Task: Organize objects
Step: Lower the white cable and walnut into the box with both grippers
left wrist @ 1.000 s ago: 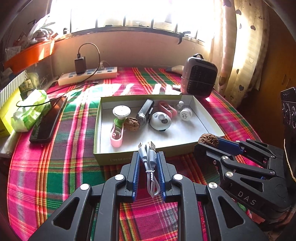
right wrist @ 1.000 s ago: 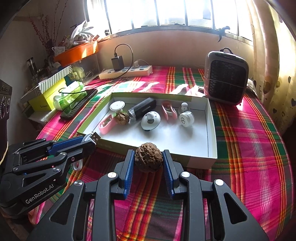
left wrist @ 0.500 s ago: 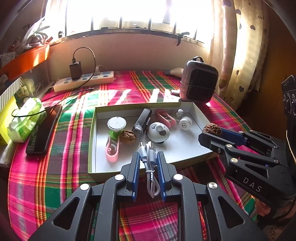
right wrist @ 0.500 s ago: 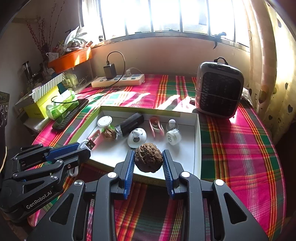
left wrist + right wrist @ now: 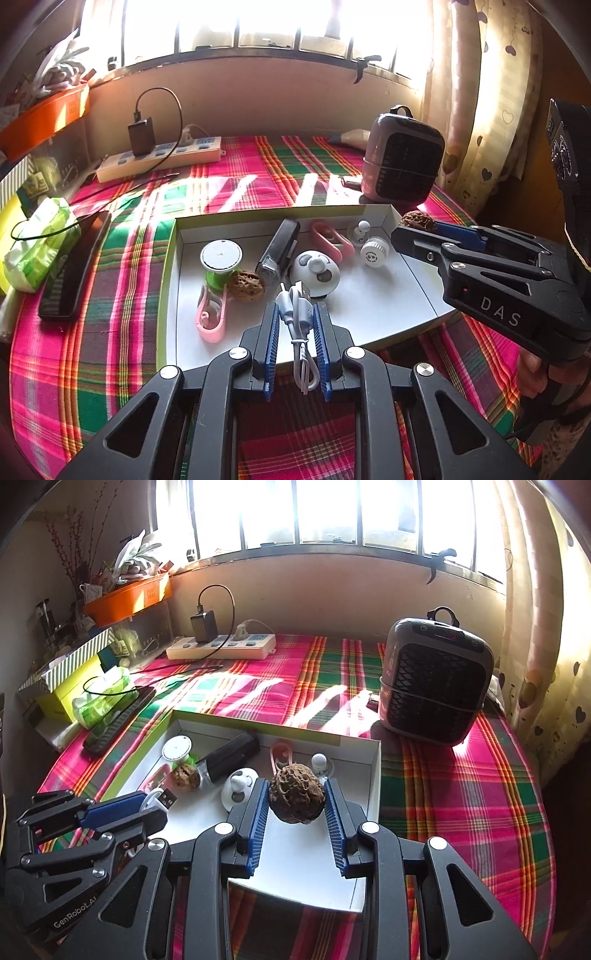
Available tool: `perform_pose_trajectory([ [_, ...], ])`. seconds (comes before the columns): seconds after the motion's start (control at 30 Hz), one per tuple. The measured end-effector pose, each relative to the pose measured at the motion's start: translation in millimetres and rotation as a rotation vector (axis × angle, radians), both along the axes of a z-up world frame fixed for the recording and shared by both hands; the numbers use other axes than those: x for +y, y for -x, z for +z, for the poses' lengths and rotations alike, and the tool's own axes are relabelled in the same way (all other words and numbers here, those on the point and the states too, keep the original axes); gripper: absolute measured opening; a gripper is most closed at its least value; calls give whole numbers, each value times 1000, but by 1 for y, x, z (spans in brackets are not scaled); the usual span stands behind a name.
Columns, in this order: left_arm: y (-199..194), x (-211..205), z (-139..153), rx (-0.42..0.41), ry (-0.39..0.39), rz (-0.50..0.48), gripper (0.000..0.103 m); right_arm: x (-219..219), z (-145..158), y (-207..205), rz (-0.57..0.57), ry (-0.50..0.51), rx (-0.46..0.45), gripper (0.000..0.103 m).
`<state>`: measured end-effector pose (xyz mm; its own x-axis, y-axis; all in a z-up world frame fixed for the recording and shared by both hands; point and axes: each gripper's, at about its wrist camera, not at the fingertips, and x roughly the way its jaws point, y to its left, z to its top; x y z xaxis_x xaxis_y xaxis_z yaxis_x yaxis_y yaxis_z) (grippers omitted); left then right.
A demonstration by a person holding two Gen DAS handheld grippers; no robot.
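left gripper [image 5: 295, 321]: fingers clamp coiled white USB cable [image 5: 300, 317] | right gripper [image 5: 296, 805]: fingers clamp wrinkled brown walnut [image 5: 296, 798] | both above shallow white cardboard box [image 5: 413, 291]

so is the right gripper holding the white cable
No, the right gripper is shut on a walnut; the white cable sits between the left gripper's fingers.

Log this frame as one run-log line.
task: organize objects | left gripper: shut on USB cable, above box | right gripper: shut on walnut, above box | second walnut lies in box
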<state>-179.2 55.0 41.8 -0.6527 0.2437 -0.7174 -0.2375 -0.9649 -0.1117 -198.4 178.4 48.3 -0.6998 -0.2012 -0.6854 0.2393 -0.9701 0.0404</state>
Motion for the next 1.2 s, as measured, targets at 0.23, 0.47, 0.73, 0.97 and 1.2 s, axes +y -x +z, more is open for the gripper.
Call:
perform_pose_trajectory([
  [0.23, 9, 6, -10, -24, 5, 1, 17, 0, -15, 14, 29, 5, -48, 32],
  [0.47, 16, 10, -15, -41, 16, 2, 17, -3, -25, 19, 60, 3, -78, 32],
  [0.73, 17, 13, -16, -45, 22, 1, 17, -2, -31, 23, 68, 4, -96, 32],
  [0.97, 18, 13, -18, -48, 28, 0, 17, -7, -36, 27, 79, -19, -100, 32],
  [1.2, 20, 13, -21, -46, 42, -3, 17, -12, -40, 29, 94, -40, -101, 32],
])
